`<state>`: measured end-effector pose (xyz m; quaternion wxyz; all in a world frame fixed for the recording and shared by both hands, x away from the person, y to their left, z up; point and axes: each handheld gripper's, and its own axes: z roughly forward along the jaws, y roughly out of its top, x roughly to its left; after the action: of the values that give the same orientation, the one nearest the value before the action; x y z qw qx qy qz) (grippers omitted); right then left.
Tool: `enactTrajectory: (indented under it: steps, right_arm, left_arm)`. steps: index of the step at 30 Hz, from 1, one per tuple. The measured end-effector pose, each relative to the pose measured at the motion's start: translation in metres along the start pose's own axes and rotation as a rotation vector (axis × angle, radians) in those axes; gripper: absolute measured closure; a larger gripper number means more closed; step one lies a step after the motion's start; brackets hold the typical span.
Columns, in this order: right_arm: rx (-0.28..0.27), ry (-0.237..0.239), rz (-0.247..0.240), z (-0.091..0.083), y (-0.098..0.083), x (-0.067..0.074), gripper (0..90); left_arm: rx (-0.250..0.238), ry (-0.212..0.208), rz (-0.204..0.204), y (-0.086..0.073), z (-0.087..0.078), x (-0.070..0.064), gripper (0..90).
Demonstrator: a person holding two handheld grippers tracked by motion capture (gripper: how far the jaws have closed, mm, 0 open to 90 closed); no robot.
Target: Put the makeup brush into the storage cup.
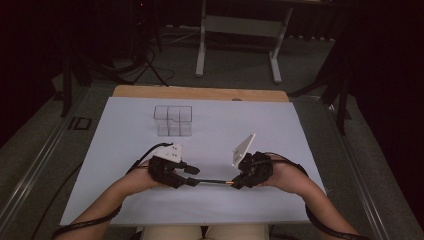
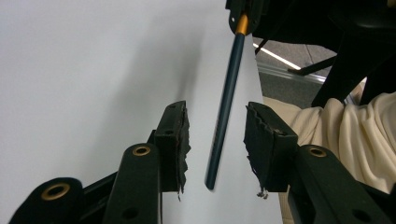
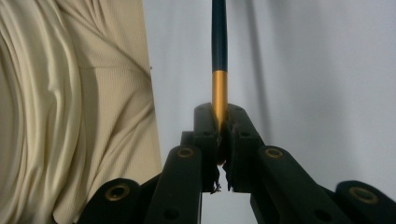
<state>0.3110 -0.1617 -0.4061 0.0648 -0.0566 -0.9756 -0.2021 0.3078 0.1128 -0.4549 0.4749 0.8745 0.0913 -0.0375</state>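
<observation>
1. A dark blue pencil-like stick (image 1: pixel 212 181) with a gold band at one end hangs level just above the white table sheet (image 1: pixel 125 200), near the table's six o'clock edge, between the two hands.
2. The right gripper (image 1: pixel 236 184) sits at about five o'clock on the table and is clenched on the stick's gold end (image 3: pixel 219 98); in the right gripper view both pads press tight against it and the blue shaft runs straight away toward twelve o'clock.
3. The left gripper (image 1: pixel 192 181) sits at about seven o'clock, facing the right one. Its jaws stand released: in the left gripper view the stick's free blue end (image 2: pixel 224 116) passes between the two pads with a gap on either side, touching neither, as far as I can make out in the slight blur at the tip.
4. A clear plastic box (image 1: pixel 173 120) split into compartments stands well apart from the hands, toward eleven o'clock on the sheet; I cannot tell from here what it holds.
5. Cream cloth (image 3: pixel 70 107) on the person's lap shows just past the table's near edge in both gripper views.
6. A grey three-cornered plate (image 1: pixel 243 148) rises tilted from the top of the right gripper.
</observation>
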Motion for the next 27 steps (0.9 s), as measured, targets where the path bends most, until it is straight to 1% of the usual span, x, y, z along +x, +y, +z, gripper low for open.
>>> enactTrajectory:
  steps: [2,3,5,6,8,9,10,11,12,14,15,18,19,21,23,26,27]
  right_arm:
    - [-0.001,-0.001,0.002,0.0,0.001,0.0,84.7]
    - [-0.002,0.005,-0.005,0.0,0.002,0.0,84.7]
    - [-0.002,0.002,-0.004,0.001,0.002,0.0,84.7]
    - [-0.002,0.002,-0.001,0.001,0.003,0.0,84.7]
    - [-0.005,0.005,-0.009,0.0,0.005,0.0,84.7]
    - [-0.005,0.006,-0.009,0.0,0.005,0.001,84.7]
    - [-0.005,0.005,-0.008,0.0,0.006,0.001,84.7]
    - [-0.005,0.005,-0.008,0.0,0.006,0.001,84.7]
    - [-0.002,0.004,-0.008,0.0,0.007,0.001,84.7]
    - [-0.001,0.006,-0.01,0.0,0.008,0.001,84.7]
    - [0.0,0.007,-0.012,0.0,0.008,0.001,84.7]
    - [0.002,0.008,-0.011,0.0,0.009,0.002,84.7]
    - [0.003,0.008,-0.015,0.0,0.009,0.002,84.7]
    - [0.006,0.005,-0.013,0.001,0.01,0.002,84.7]
    - [0.007,0.006,-0.014,0.001,0.011,0.002,84.7]
    - [0.009,0.006,-0.014,0.001,0.012,0.002,84.7]
    - [0.01,0.003,-0.017,0.001,0.013,0.002,84.7]
  left_arm:
    - [0.006,-0.002,0.007,0.006,0.003,0.001,60.5]
    - [0.005,-0.003,0.009,0.008,0.004,0.001,59.3]
    - [0.009,-0.002,0.012,0.011,0.005,0.001,57.9]
    - [0.008,-0.011,0.01,0.012,0.006,0.001,57.9]
    - [0.017,-0.014,0.023,0.017,0.01,0.0,55.6]
    - [0.02,-0.023,0.024,0.018,0.012,0.0,55.6]
    - [0.023,-0.028,0.035,0.02,0.014,-0.001,55.6]
    - [0.029,-0.026,0.038,0.022,0.016,-0.001,55.6]
    - [0.034,-0.044,0.042,0.024,0.018,-0.001,55.6]
    - [0.042,-0.045,0.046,0.027,0.022,-0.002,56.0]
    - [0.047,-0.061,0.055,0.029,0.024,-0.003,57.1]
    - [0.056,-0.071,0.066,0.032,0.028,-0.004,62.1]
    - [0.062,-0.086,0.077,0.036,0.031,-0.006,62.1]
    - [0.072,-0.1,0.086,0.039,0.035,-0.007,65.3]
    - [0.084,-0.108,0.095,0.042,0.038,-0.008,70.0]
    - [0.104,-0.11,0.106,0.047,0.044,-0.009,71.2]
    - [0.104,-0.11,0.106,0.047,0.044,-0.009,73.7]
